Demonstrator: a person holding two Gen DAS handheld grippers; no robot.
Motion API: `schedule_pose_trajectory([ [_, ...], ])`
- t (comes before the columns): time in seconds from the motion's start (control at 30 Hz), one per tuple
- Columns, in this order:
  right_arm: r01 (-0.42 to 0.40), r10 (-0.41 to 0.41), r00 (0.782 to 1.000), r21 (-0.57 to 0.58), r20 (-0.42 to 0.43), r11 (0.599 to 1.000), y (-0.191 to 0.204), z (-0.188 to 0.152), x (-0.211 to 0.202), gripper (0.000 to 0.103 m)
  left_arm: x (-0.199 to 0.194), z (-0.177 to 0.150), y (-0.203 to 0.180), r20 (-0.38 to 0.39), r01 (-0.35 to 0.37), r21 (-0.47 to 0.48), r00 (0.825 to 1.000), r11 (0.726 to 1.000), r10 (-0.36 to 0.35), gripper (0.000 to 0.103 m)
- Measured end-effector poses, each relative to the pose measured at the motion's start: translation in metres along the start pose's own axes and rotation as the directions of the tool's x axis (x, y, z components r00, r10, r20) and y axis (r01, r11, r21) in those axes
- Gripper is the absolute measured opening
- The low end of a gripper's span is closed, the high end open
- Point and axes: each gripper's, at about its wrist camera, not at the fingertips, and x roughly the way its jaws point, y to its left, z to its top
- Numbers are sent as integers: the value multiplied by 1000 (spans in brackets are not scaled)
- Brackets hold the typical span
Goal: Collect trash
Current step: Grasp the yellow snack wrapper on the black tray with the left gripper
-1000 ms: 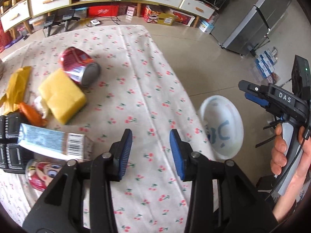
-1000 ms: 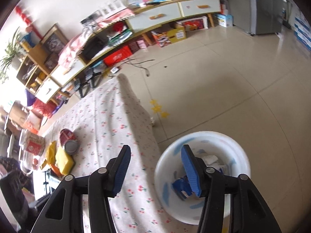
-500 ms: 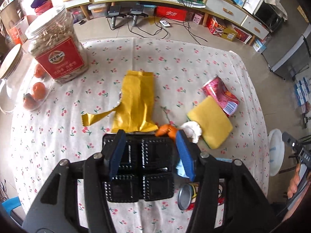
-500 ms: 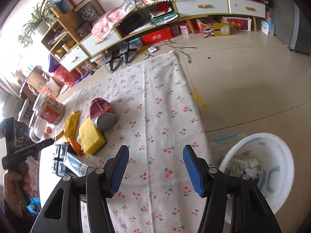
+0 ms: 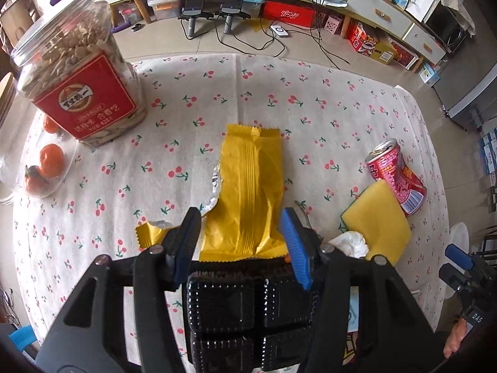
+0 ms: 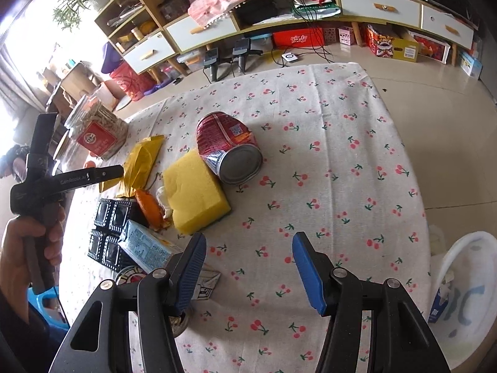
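Several bits of trash lie clustered on the tabletop, which wears a white cloth w/ red cherry print. A yellow wrapper lies flat, torn open along one side so its silver lining shows, w/ a ripped strip trailing off at the near corner. The left hand-held gripper hangs just above its near end, blue fingers apart, one on either side of the wrapper, gripping nothing. Under that gripper sits a black plastic tray w/ four ribbed compartments. Beside it: orange peel, a crumpled white tissue, a yellow sponge and a dented red can on its side, touching the sponge. A light-blue carton lies near the tray. The right hand-held gripper is also spread wide & empty, over bare cloth nearer the table edge. A white bin stands on the floor past that edge, scraps inside. A jar of seeds w/ red label stands upright at the far left.
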Motion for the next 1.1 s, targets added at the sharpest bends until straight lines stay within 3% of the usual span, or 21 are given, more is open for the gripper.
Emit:
schedule_pose_trajectory([
  [0.13, -5, 5, 1000, 0, -9, 1000, 3, 1, 8, 59, 12, 5, -3, -21, -39, 69, 999, 997, 40, 55],
  [0.4, -14, 14, 999, -14, -32, 1000, 6, 3, 23, 59, 24, 4, 0, -67, 12, 52, 998, 999, -8, 53],
  [0.43, -17, 16, 999, -15, -33, 1000, 6, 3, 25, 59, 23, 4, 2, -65, 20, 48, 998, 999, -17, 49],
  [0.47, -21, 21, 999, -15, -37, 1000, 7, 3, 27, 59, 24, 4, 2, -70, 26, 43, 997, 999, -23, 36],
  [0.57, -22, 21, 999, -23, -43, 999, 10, 2, 31, 59, 21, 2, 2, -67, 34, 32, 997, 999, -32, 34],
  [0.63, -21, 19, 999, -27, -44, 999, 11, 2, 32, 59, 18, 1, 1, -61, 44, 31, 997, 999, -42, 13],
  [0.7, -18, 17, 999, -24, -45, 1000, 10, 2, 34, 59, 13, 2, 3, -49, 66, 12, 997, 998, -65, 1],
  [1.1, -41, 41, 998, -2, -44, 999, 7, 5, 37, 59, 2, 5, 6, -23, 122, -11, 992, 992, -122, 1],
])
